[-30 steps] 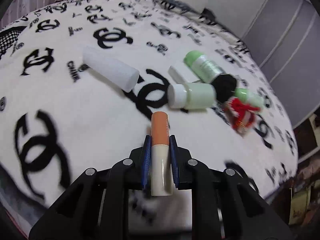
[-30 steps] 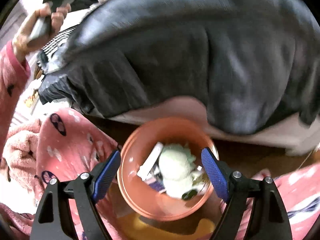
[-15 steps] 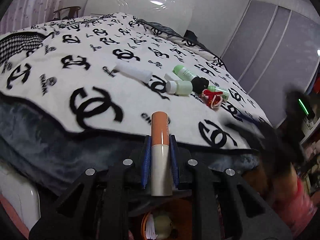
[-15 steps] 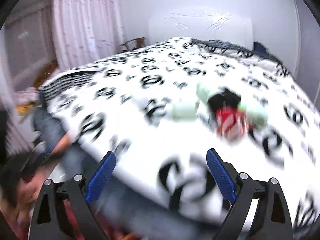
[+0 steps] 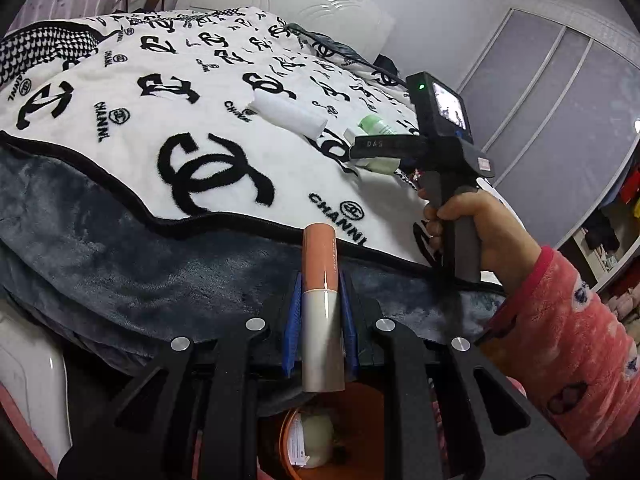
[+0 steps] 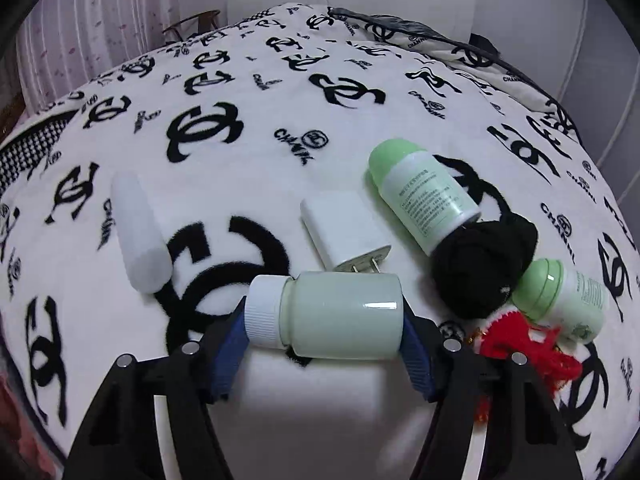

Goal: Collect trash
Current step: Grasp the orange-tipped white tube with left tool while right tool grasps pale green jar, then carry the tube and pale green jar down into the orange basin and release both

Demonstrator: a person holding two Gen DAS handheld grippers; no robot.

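My left gripper [image 5: 319, 322] is shut on an orange-and-silver tube [image 5: 322, 312], held off the bed's edge above an orange bin [image 5: 320, 446] that holds trash. My right gripper [image 6: 322, 330] is open, its blue pads on either side of a pale green jar with a white cap [image 6: 326, 316] that lies on the bed. Whether the pads touch it I cannot tell. The right gripper also shows in the left wrist view [image 5: 384, 148], held by a hand over the bed.
On the white patterned blanket [image 6: 240, 92] lie a white cylinder [image 6: 138, 236], a white charger plug [image 6: 344, 232], two green-capped bottles [image 6: 424, 196] [image 6: 560, 296], a black cloth ball [image 6: 484, 268] and a red knitted item [image 6: 528, 344]. Dark blanket [image 5: 120, 272] hangs over the bed's edge.
My left gripper has pulled back from the bed to above the bin with the tube. My right gripper has swung from over the bin to the bed, around the pale green jar.
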